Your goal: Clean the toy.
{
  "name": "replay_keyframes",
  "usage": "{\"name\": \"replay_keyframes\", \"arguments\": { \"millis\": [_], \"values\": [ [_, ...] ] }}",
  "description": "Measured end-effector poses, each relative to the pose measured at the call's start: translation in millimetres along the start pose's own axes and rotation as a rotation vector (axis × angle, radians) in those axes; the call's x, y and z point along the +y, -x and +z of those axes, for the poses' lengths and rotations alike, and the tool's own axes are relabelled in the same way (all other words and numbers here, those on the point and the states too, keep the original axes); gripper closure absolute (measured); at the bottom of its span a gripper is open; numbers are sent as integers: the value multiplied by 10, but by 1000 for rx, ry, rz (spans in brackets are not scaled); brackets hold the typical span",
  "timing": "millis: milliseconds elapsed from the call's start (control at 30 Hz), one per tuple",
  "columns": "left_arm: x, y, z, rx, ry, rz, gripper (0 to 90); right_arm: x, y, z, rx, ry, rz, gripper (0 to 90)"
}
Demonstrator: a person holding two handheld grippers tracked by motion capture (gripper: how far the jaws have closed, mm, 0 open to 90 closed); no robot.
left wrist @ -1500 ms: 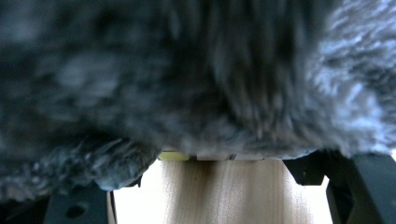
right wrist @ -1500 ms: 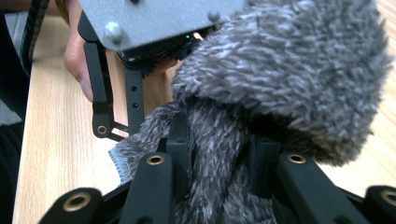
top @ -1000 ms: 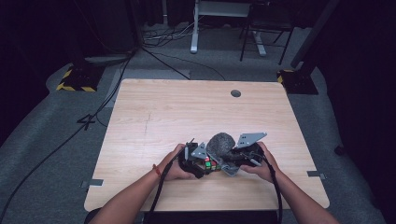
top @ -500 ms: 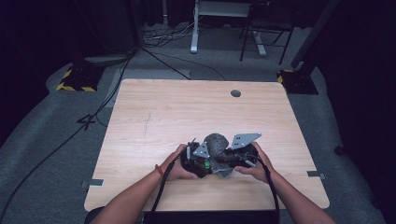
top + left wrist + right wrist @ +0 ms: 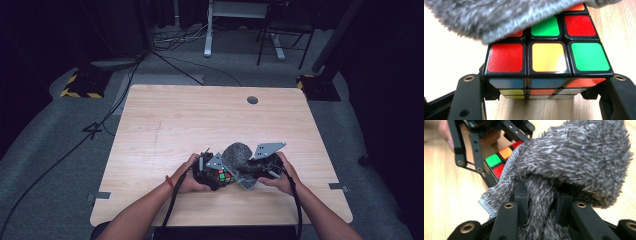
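A scrambled Rubik's cube [image 5: 547,57] sits between the jaws of my left gripper [image 5: 544,82], whose pads press its two sides. These jaws have just been closing on it. In the high view the cube [image 5: 223,176] and left gripper [image 5: 220,178] are near the table's front edge. A fuzzy grey cloth [image 5: 579,157] is bunched in my right gripper [image 5: 541,200], which is shut on it. The cloth [image 5: 499,17] drapes over the cube's far top rows. From the right gripper view the cube [image 5: 499,161] peeks out beside the cloth. In the high view the right gripper [image 5: 246,172] meets the left over the cloth [image 5: 237,155].
The light wooden table [image 5: 200,115] has a cable hole [image 5: 252,100] near its far edge. Both forearms come in over the front edge. Cables, a yellow-and-black striped base [image 5: 80,85] and desk legs [image 5: 207,30] stand on the grey floor beyond.
The right gripper and its cloth have shifted a little against the cube. The left hand has kept still with the cube.
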State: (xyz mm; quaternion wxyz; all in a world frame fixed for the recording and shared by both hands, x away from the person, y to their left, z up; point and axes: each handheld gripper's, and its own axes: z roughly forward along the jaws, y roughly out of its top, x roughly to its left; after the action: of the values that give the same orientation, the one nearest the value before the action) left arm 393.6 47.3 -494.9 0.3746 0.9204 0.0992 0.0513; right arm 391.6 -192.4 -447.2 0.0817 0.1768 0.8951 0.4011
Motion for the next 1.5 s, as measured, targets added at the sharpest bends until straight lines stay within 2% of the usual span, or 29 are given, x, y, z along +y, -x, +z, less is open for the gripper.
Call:
{"name": "replay_keyframes", "arguments": {
  "millis": [233,267,433,467,567,600,633,700,767,900,1000,1067,1267,1300,1367,1400,1500],
  "values": [
    [57,-4,-168,14,55,23,339,-35,67,-32,-24,-4,15,706],
    [68,1,-209,14,77,19,339,-40,76,-34,-23,-1,21,706],
    [89,7,-260,13,93,33,339,-31,69,-31,-30,-7,9,706],
    [93,10,-273,10,102,32,339,-33,72,-23,-33,-24,6,706],
    [119,18,-311,21,116,31,338,-58,59,-1,-9,-28,9,706],
    [123,21,-312,30,109,34,339,-54,45,-13,1,-16,5,707],
    [123,19,-309,32,104,37,338,-43,32,-39,30,10,2,707],
    [123,16,-291,44,86,41,339,-6,6,-102,44,40,-8,707],
    [124,6,-274,45,72,45,339,22,-22,-178,82,101,-14,708],
    [145,6,-288,39,83,52,339,62,-54,-231,65,128,-27,708],
    [163,30,-318,37,95,68,339,68,-44,-201,51,118,-22,708],
    [173,40,-343,38,98,78,338,70,-47,-152,33,93,-31,709],
    [179,37,-425,43,121,79,338,10,-54,14,45,27,-23,711],
    [192,40,-469,43,141,76,338,1,-58,32,44,13,-26,711],
    [201,41,-491,48,151,78,339,-5,-60,44,47,8,-25,711],
    [214,39,-530,46,172,75,339,-11,-70,66,49,-8,-31,711],
    [224,44,-539,57,168,80,339,-2,-93,68,49,-6,-39,711]
  ]
}}
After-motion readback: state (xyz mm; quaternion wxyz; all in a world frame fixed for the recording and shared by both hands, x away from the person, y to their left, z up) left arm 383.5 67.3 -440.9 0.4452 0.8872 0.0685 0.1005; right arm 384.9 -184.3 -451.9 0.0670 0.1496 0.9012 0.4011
